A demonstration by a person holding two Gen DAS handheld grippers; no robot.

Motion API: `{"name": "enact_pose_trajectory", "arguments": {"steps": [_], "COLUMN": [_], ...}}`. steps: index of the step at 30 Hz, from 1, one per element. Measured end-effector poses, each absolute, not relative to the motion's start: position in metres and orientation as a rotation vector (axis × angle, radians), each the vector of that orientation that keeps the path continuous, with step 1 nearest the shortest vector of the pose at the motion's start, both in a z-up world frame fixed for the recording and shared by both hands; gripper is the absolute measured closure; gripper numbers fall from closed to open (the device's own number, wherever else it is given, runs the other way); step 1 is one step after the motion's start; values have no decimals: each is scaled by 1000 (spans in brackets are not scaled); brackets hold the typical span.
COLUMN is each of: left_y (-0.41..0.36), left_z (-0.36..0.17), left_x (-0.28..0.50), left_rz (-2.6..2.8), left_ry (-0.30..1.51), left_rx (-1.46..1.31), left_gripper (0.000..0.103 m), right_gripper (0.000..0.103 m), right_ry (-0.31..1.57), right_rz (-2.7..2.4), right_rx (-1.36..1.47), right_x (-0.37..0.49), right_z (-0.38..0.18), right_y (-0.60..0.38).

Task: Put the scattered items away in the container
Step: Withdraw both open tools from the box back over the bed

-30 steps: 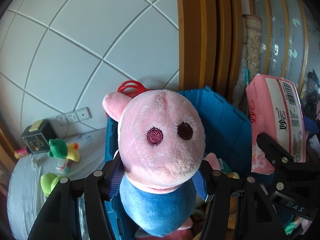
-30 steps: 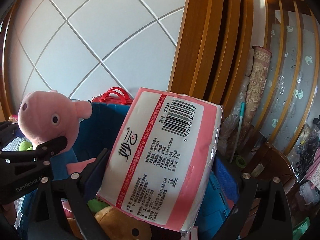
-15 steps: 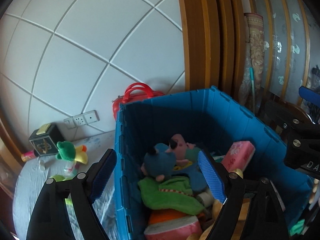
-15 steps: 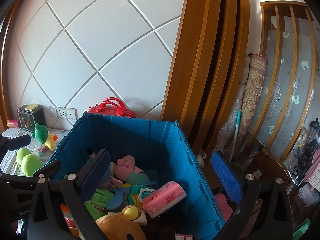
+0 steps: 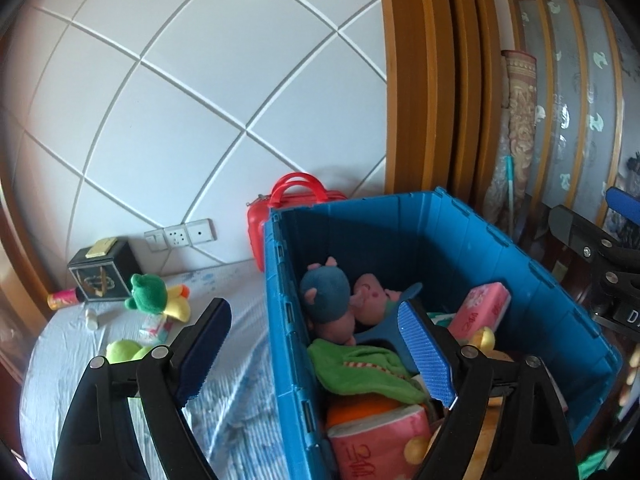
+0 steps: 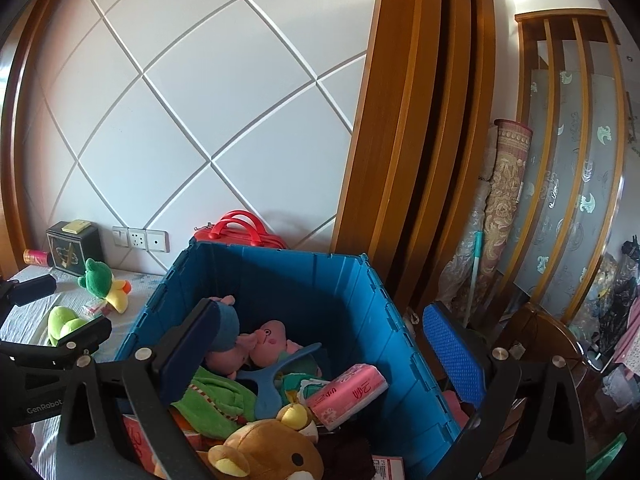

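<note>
The blue crate stands open on the bed, full of soft toys. The pink pig plush in blue clothes lies inside near the crate's left wall. The pink tissue pack rests against the right side of the pile. My left gripper is open and empty, straddling the crate's left wall. My right gripper is wide open and empty above the crate. A green duck plush, a lime plush and a small packet lie on the bed.
A red case leans on the wall behind the crate. A black box and a pink can sit at the bed's far left. A brown bear tops the crate's near end. Wooden frame and rolled mat stand right.
Both grippers opened. The pig plush dropped from the left one and the tissue pack from the right one into the crate. The left gripper then shifted left, across the crate's wall.
</note>
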State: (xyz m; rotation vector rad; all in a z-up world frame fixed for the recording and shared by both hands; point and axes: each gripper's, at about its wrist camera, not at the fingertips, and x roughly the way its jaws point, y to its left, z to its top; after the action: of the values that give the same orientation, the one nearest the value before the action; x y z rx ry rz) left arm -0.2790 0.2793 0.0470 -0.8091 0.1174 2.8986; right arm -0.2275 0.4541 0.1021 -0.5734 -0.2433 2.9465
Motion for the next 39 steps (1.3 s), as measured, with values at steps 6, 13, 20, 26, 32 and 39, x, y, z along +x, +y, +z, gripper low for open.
{"name": "enact_pose_trajectory", "arguments": {"steps": [6,13,20,26,32,39], "left_y": [225,122,-2,-91,-153,-200], "left_z": [54,43,-3,-56,-110,-162], "left_x": [-249,-211,-188,-186,-201,-235], "left_rz": [2926,3000,3052,3077,3087,3043], "left_ry": [80,74,32,-14,-95,-199], "left_rx": [-763,-757,-918,-1132,-1340,-1597], "left_gripper": [12,2,2,2,2,2], "right_gripper": [0,0,0,0,0,0], "right_ry": [-239,-224,-206,-138,-137,-31], "right_rz": [2983,3047,3134,3168,3149,3138], "right_rx": [-465,-415,-520,-799,-1057,-1311], "right_x": [-194,-171,-168,-190,-229,-296], "right_z": [124,129,86,15,-52,-125], "right_y": [400,307,197,130,90,61]}}
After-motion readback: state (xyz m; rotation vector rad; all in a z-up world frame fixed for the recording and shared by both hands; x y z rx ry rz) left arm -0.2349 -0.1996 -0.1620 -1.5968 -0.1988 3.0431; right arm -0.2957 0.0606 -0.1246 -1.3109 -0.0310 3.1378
